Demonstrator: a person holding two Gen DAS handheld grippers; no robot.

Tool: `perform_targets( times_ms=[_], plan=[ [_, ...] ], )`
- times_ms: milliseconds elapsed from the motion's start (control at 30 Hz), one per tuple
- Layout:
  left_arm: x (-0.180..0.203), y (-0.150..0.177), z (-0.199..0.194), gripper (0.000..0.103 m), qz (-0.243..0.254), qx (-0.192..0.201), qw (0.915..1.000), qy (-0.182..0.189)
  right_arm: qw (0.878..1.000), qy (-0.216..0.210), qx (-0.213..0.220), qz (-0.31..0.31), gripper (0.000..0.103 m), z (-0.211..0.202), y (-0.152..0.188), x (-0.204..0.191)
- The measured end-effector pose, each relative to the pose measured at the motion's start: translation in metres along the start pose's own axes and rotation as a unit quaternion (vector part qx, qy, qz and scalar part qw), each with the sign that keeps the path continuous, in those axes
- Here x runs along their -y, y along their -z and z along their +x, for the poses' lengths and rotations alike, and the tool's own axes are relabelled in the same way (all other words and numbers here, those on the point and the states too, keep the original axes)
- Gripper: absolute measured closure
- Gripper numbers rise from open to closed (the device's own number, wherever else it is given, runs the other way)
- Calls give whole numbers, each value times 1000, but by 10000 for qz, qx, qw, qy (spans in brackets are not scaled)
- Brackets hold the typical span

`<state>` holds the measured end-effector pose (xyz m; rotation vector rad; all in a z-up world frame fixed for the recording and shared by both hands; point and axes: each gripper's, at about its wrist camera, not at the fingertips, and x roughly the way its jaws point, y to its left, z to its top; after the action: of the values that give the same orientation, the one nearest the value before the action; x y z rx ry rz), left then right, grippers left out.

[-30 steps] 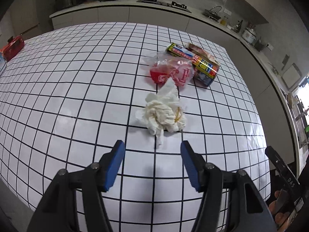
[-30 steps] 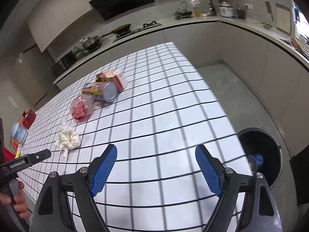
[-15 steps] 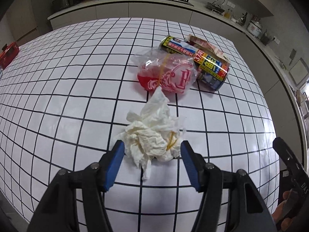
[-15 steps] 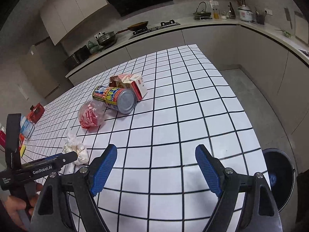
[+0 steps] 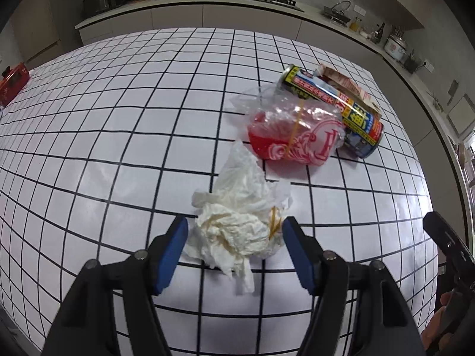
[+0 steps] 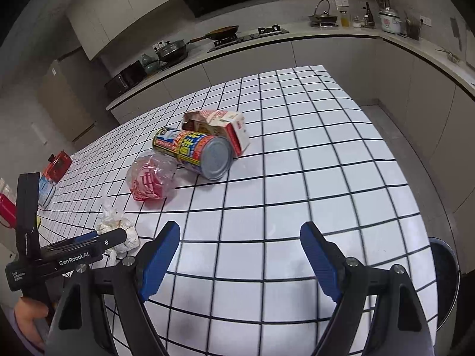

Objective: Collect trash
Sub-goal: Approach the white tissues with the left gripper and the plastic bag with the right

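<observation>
A crumpled white tissue [image 5: 237, 228] lies on the white tiled counter [image 5: 118, 136], between the open blue fingers of my left gripper [image 5: 234, 240], which straddle it without squeezing it. Beyond it lie a clear plastic bag with red contents [image 5: 294, 136], a colourful tin can on its side [image 5: 341, 109] and a torn carton [image 5: 347, 86]. In the right wrist view the tissue [image 6: 118, 231], bag [image 6: 151, 178], can [image 6: 196, 151] and carton [image 6: 225, 127] lie ahead to the left. My right gripper [image 6: 240, 252] is open and empty above the counter.
A black trash bin [image 6: 442, 279] stands on the floor past the counter's right edge. A red box [image 5: 13, 84] and other small items [image 6: 44, 190] sit at the counter's far left. Kitchen worktops with pans [image 6: 172, 50] line the back wall.
My left gripper has moved forward until its open fingers sit on both sides of the tissue. My right gripper has swung left, towards the can and carton.
</observation>
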<state>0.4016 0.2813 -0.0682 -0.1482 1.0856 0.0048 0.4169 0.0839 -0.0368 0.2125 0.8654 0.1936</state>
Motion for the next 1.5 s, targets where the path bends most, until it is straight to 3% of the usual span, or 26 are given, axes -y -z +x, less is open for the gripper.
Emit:
perform_targets(
  times_ms=[500,733,900,1033,1200,1500],
  plan=[
    [-105,-28,-10,34,-441,182,9988,76,9947,-420,-39,-936,18,67,-33,-110],
    [-129,-33,-13,35,-754,290,9967,-109,9921,-377,-166,-1188,18,99,-49,-123],
    [-144,-35,-20,35,-946,424,9944,-184,9876,-746,-668,-1211,18,105,-33,-126],
    [-149,-34,-26,35,-1032,484,9934,-145,9807,-1171,-932,-1254,18,89,-12,-128],
    [-143,-30,-31,35,-988,486,9939,-77,9895,-693,-530,-1152,18,83,-20,-115],
    [-115,-12,-33,35,-754,294,9967,79,9905,-591,-405,-1176,18,101,-34,-121]
  ],
)
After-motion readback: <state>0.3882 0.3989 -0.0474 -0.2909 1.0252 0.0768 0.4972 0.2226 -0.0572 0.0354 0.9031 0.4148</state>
